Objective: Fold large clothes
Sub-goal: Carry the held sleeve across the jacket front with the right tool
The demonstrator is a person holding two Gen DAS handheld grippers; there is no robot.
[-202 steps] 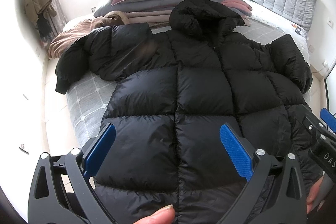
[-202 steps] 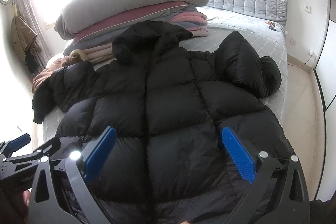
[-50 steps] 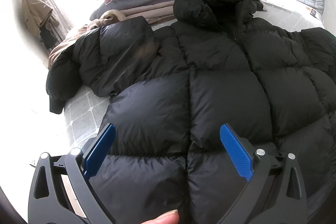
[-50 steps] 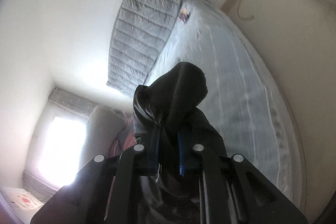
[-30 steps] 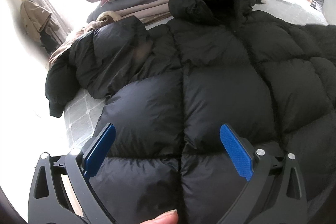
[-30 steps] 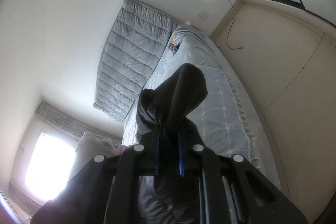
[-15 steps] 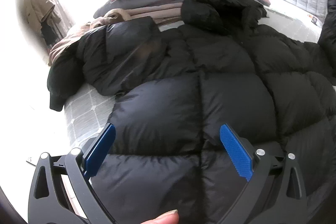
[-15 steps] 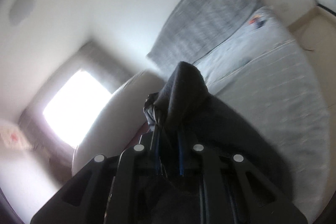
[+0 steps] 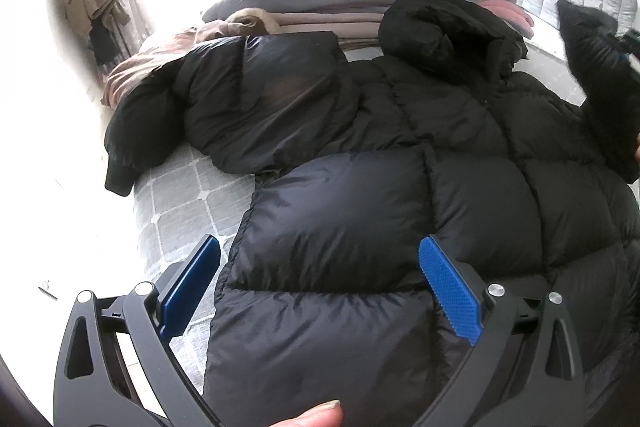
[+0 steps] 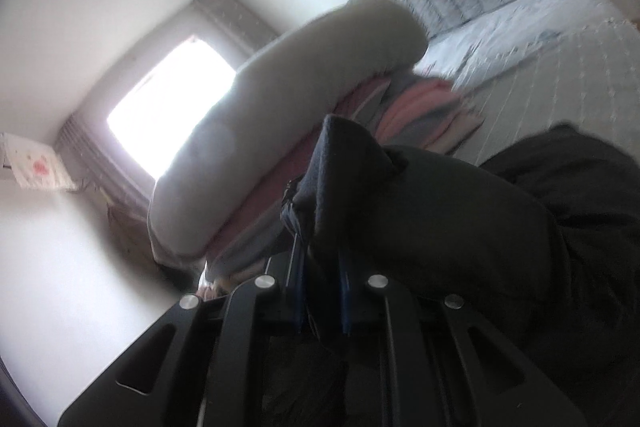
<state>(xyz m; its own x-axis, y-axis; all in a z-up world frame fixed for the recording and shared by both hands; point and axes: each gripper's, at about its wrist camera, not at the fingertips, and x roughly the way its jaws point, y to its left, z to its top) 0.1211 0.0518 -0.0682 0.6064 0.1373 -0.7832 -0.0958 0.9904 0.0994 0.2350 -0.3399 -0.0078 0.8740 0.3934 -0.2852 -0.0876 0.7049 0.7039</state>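
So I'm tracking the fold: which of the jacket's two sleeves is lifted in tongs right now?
The sleeve at the picture's right edge, clamped by the right tongs. The other sleeve lies on the bed.

Left wrist: down over jacket (image 9: 400, 207). Right: close, tilted. Shared: bedding pile (image 10: 280, 115).

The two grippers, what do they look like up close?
The left gripper has a black frame with triangular cut-outs, silver screw heads and flat blue pads with a fine ridged texture. The right gripper has the same black frame, silver screws and blue pads. No cables or sleeves show.
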